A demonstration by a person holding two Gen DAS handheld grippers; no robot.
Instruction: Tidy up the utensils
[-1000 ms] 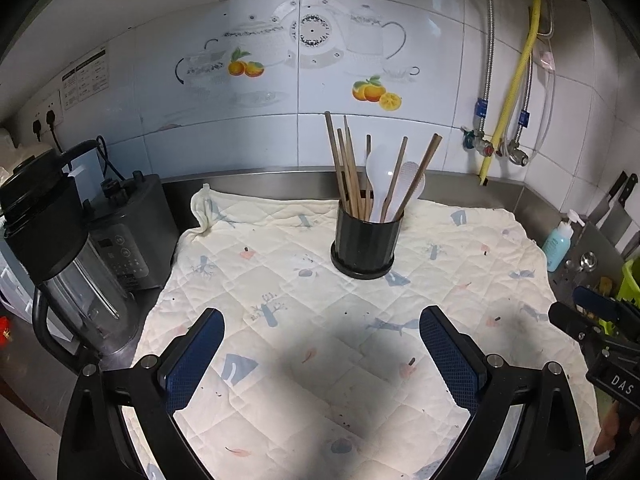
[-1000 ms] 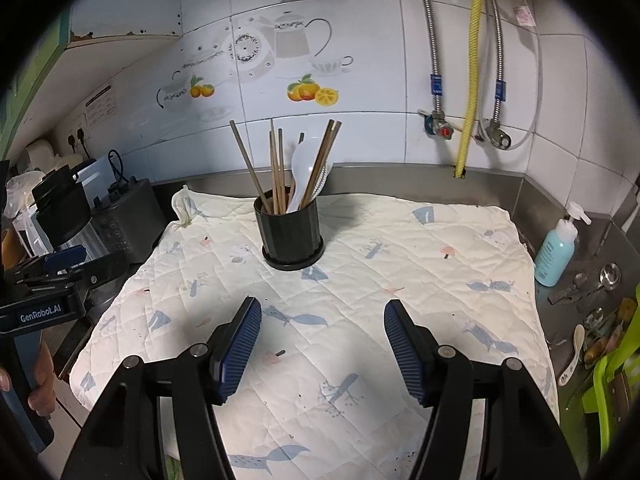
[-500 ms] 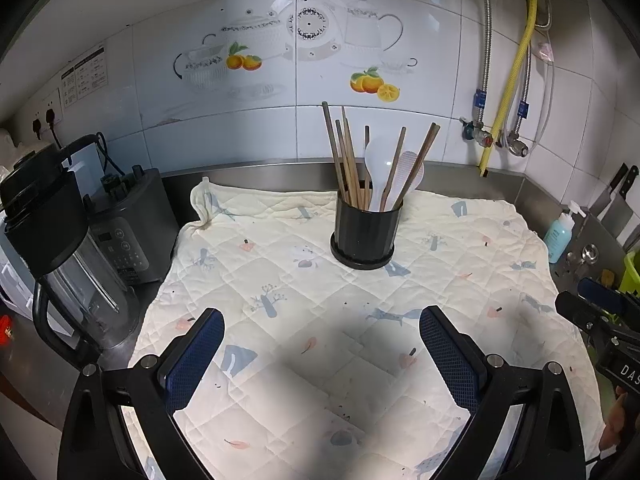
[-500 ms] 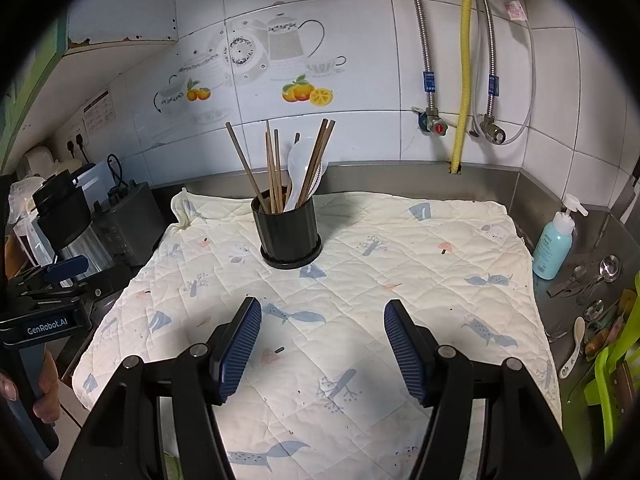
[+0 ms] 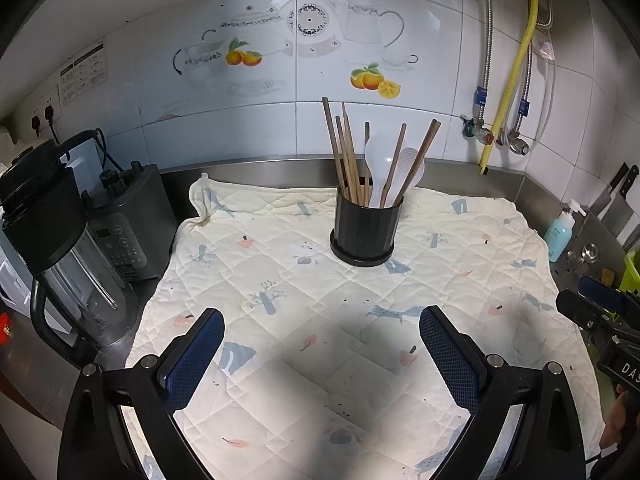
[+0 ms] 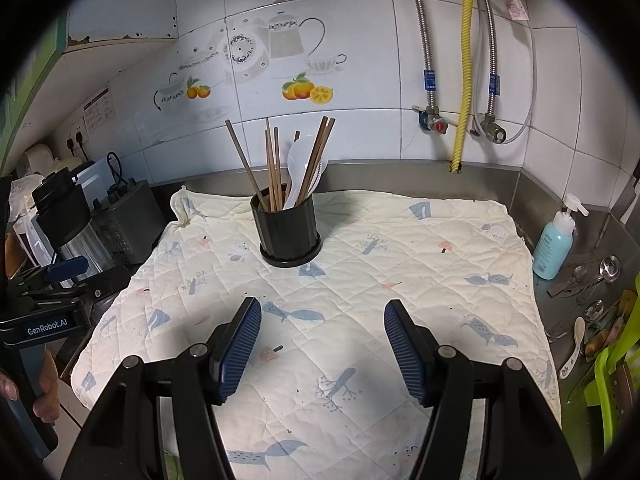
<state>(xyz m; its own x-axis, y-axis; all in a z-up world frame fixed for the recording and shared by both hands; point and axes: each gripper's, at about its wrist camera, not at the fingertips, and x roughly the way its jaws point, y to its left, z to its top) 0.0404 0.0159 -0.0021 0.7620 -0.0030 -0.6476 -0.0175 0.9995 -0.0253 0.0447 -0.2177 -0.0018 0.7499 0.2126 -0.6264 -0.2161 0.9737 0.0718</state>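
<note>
A black utensil holder stands upright on a quilted cream mat, toward the back; it also shows in the right wrist view. It holds several wooden chopsticks and two white spoons. My left gripper is open and empty, above the mat's near part, well short of the holder. My right gripper is open and empty, also above the mat's near part.
A blender and its dark base stand left of the mat. A blue soap bottle, metal spoons, a white spoon and a green rack sit at the right. Pipes run down the tiled wall.
Both grippers have drawn back and risen slightly from the holder, which looks a little smaller and farther. Both stay open and empty.
</note>
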